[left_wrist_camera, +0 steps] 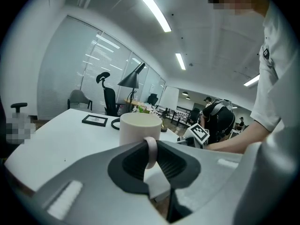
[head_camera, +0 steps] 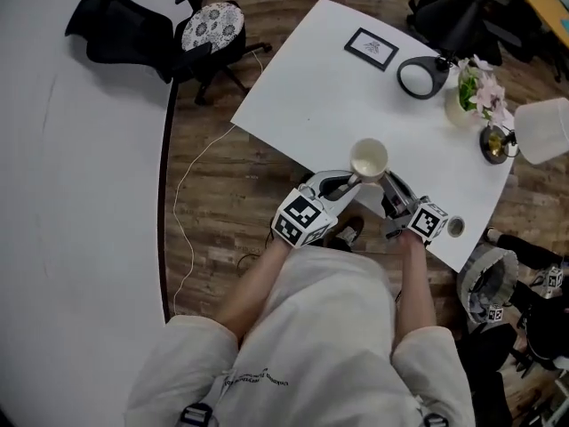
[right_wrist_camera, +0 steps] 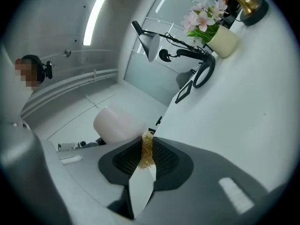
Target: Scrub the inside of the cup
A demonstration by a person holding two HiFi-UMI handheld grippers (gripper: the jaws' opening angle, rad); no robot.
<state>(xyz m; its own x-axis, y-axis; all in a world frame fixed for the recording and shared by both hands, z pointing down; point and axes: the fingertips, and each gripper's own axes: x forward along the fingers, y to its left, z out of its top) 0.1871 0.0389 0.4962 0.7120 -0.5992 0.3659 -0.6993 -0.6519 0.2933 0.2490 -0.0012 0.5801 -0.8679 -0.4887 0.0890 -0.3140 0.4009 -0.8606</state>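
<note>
Two weak holds worry me: the left tongs (head_camera: 347, 183) are clamped only on the thin handle (left_wrist_camera: 151, 151) of the cup (head_camera: 368, 159) — scrubbing could swivel it — and the right tongs (head_camera: 391, 192) pinch the scrub pad (right_wrist_camera: 147, 151) by its edge. Between both, the cup sits over the near edge of the tabletop (head_camera: 302, 96), pad not yet inside.

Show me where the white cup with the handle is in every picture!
Head view: the white ceramic cup shows mid-picture, over the near edge of the white table.
Left gripper view: dead centre, its handle pointing at the camera.
Right gripper view: left of centre, a blurry pale cylinder behind the jaws.
Shared landmark: the black desk lamp, seen beyond the cup in all three.
</note>
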